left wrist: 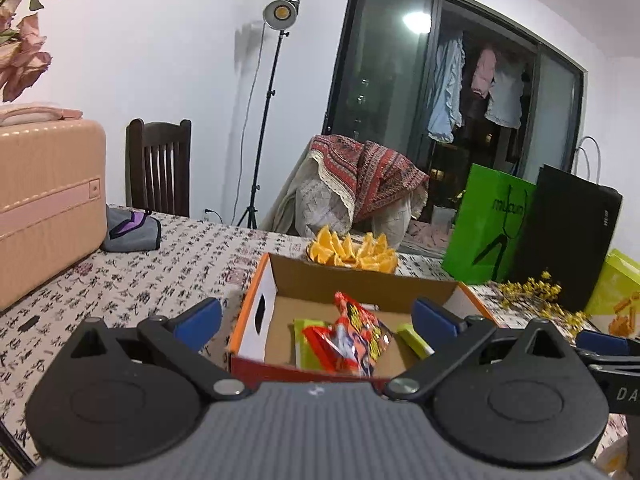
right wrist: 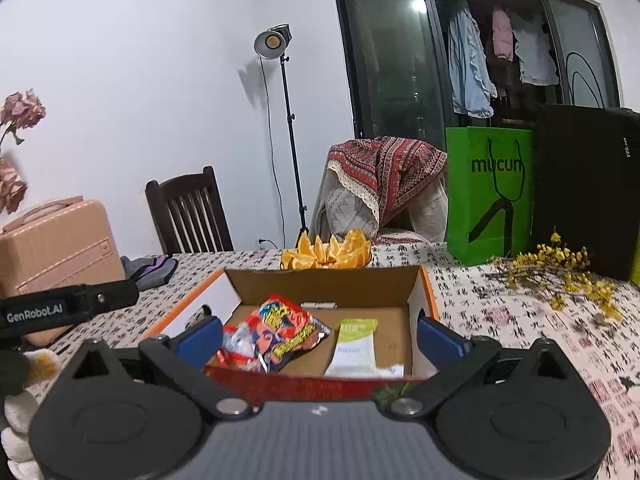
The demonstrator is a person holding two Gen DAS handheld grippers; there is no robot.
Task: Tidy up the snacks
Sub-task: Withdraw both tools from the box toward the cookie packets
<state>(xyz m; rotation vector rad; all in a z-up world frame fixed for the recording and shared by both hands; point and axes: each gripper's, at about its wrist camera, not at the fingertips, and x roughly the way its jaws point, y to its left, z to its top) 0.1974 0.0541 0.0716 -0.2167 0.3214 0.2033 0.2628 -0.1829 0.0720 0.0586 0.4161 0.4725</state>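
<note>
Patterned tablecloth (right wrist: 500, 304) bearing cardboard box (right wrist: 320, 284); 2 packets lying inside, straight ahead of right gripper (right wrist: 320, 336), left gripper (left wrist: 316, 320), both gaping wide, carrying nothing.

The left gripper (left wrist: 318, 320) and the right gripper (right wrist: 320, 334) are held side by side at about the same height, both pointing forward and level, each with its blue-padded jaws spread wide apart and nothing between them, the left one's black body showing at the right camera's left edge.
</note>
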